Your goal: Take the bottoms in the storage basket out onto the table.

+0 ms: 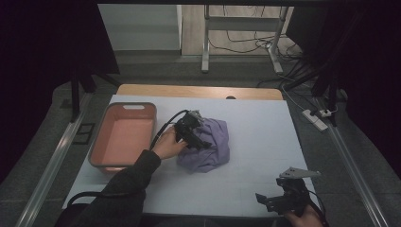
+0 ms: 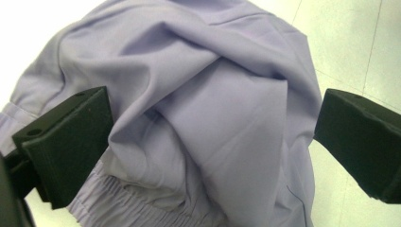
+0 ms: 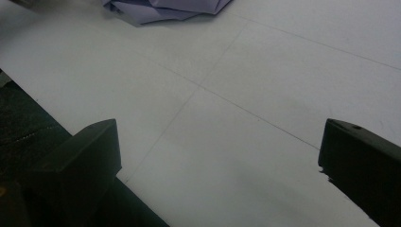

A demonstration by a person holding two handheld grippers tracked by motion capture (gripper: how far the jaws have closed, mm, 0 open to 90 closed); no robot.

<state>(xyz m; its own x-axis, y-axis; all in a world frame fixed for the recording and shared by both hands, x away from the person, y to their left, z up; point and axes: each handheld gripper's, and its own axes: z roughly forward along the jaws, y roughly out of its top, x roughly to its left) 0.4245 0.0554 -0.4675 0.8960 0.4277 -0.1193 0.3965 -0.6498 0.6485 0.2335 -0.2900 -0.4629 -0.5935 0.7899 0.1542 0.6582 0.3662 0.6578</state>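
A crumpled lilac garment point(image 1: 210, 144) lies in a heap near the middle of the white table sheet point(image 1: 255, 123). My left gripper point(image 1: 196, 135) hovers over its left side, held by a hand in a dark sleeve. In the left gripper view its jaws stand wide apart, straddling the lilac garment point(image 2: 208, 118) and its elastic hem; nothing is pinched. My right gripper point(image 1: 279, 198) sits low at the table's front right edge, open, jaws over bare white sheet point(image 3: 246, 142). The lilac garment point(image 3: 165, 7) peeks in at the top of the right gripper view.
A salmon-pink plastic basin point(image 1: 124, 135) stands to the left of the garment, with nothing inside it. The wooden table edge point(image 1: 198, 91) shows at the back. Cables and a power strip point(image 1: 316, 118) lie on the floor to the right.
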